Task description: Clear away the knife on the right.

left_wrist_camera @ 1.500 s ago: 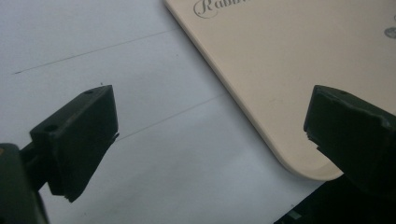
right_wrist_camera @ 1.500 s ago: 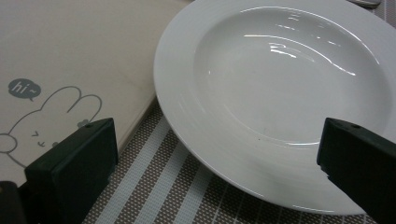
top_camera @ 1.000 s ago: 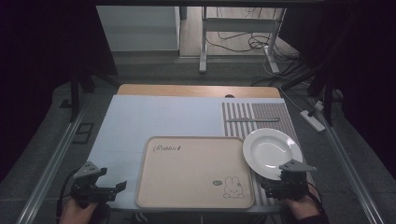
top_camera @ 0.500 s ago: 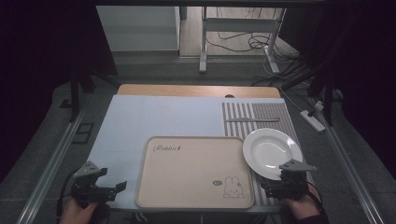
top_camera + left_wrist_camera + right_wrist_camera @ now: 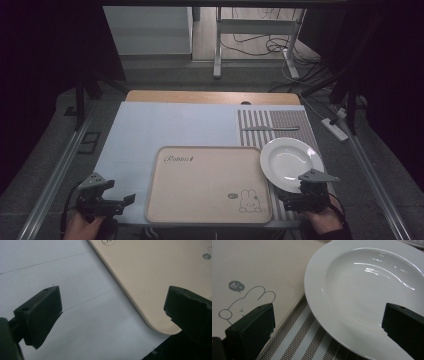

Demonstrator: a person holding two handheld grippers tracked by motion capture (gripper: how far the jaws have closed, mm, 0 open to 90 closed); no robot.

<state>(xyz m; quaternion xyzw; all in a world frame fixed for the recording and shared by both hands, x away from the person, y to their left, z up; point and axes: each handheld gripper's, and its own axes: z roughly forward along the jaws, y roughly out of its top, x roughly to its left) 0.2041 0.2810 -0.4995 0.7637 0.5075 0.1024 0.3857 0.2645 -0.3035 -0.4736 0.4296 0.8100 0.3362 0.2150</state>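
**Two open grippers wait at the near edge of the desk**

The desk (image 5: 210, 96) is the biggest thing here. A strip of its wood shows along the far edge. A big pale blue sheet (image 5: 175, 125) covers most of the top.

Next comes the tan tray (image 5: 207, 182). It lies flat on the sheet, close to the near edge of the desk and about in the middle. It has curly writing at its far left corner and a little bunny drawing (image 5: 248, 200) at its near right corner. In the right gripper view the bunny (image 5: 244, 302) has a speech bubble that says "hi".

A striped mat (image 5: 280, 122) lies on the right side of the desk. A white plate (image 5: 291, 160) sits on the mat, just beside the right side of the tray. Its rim seems to reach a bit over the tray's edge. A thin grey piece of cutlery (image 5: 270, 128) lies across the mat, farther back than the plate.

The left gripper (image 5: 122, 201) is at the near left corner of the desk, held by a hand (image 5: 85, 227). Its jaws are wide apart and hold nothing. They point at the tray's near left corner.

The right gripper (image 5: 287, 204) is at the near right corner, held by the other hand (image 5: 322, 222). Its jaws are wide apart too, with nothing in them. The plate's near rim lies just ahead of them.
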